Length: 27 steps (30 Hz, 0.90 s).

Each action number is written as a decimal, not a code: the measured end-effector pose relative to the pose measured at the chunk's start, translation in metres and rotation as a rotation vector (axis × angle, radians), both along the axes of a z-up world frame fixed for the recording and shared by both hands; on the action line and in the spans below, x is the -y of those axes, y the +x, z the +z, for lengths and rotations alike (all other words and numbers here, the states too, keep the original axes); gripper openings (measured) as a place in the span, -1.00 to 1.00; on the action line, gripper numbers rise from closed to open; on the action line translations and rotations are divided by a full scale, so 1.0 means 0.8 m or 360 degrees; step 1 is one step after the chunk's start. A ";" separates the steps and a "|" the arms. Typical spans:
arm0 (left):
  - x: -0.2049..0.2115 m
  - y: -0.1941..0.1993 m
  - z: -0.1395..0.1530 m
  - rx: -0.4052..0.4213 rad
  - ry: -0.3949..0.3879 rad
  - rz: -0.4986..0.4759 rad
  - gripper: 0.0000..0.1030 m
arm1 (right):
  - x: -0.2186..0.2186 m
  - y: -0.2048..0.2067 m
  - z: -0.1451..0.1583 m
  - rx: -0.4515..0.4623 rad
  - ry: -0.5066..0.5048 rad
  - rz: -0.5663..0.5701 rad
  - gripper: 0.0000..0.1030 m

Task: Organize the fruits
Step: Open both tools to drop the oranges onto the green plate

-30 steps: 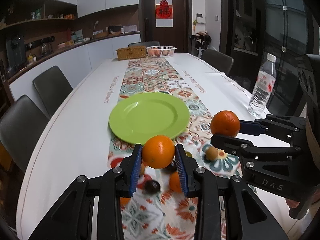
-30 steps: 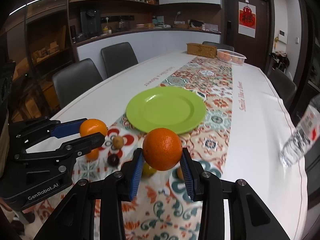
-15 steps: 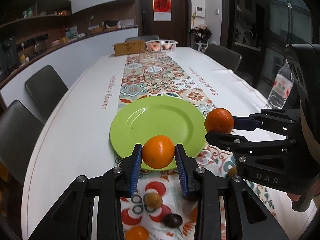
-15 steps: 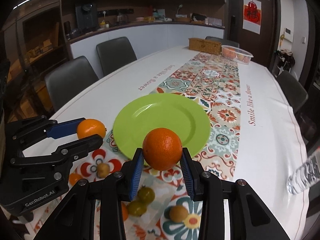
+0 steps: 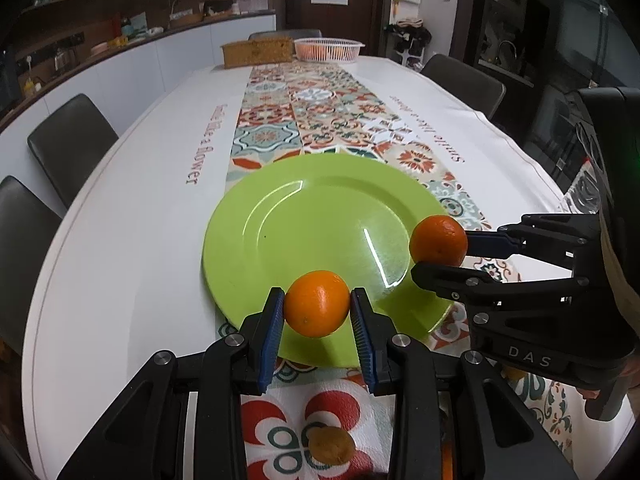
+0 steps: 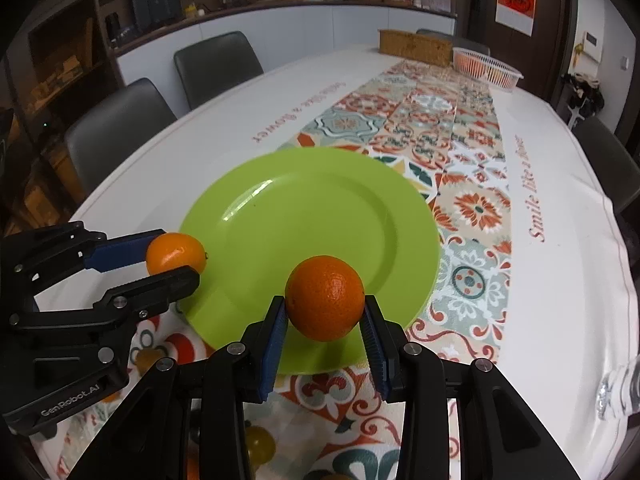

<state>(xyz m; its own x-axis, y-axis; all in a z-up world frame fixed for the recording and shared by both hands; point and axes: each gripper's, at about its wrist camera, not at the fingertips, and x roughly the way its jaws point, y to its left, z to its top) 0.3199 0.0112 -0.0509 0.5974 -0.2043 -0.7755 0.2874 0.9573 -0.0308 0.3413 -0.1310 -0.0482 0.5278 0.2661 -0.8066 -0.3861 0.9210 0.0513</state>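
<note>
The left gripper (image 5: 317,309) clamps an orange (image 5: 317,304) between its blue pads, held over the near rim of the green plate (image 5: 304,224). The right gripper (image 6: 324,312) grips a second orange (image 6: 325,298) above the plate's near edge, toward its right side. A small brown fruit (image 5: 331,445) lies on the patterned runner (image 5: 280,120), nearer the camera than the plate.

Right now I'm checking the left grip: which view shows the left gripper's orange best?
The left wrist view: the left gripper's orange sits centred and sharp, with both blue pads visibly pressing its sides, over the green plate's near rim. The right wrist view shows that orange small, side-on, partly hidden by one finger.
</note>
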 end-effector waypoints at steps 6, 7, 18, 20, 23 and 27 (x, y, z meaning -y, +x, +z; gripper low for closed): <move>0.001 0.007 -0.007 -0.0014 0.0012 0.0004 -0.32 | 0.000 0.011 -0.010 -0.0052 0.0021 -0.0014 -0.26; 0.001 0.007 -0.006 -0.0008 0.0018 0.0004 -0.28 | 0.000 0.011 -0.010 -0.0054 0.0026 -0.0016 -0.26; -0.004 -0.030 0.028 0.0118 0.0059 0.0057 -0.02 | 0.013 -0.013 0.010 0.0025 0.0051 -0.0056 -0.17; -0.004 -0.043 0.040 0.0157 0.0070 0.0062 0.02 | 0.014 -0.027 0.021 0.0062 0.0055 -0.0053 -0.17; -0.005 -0.066 0.060 0.0236 0.0086 0.0071 0.13 | 0.017 -0.048 0.037 0.0115 0.0065 -0.0052 -0.16; -0.008 -0.100 0.084 0.0334 0.0103 0.0094 0.23 | 0.020 -0.080 0.060 0.0209 0.0079 -0.0065 -0.02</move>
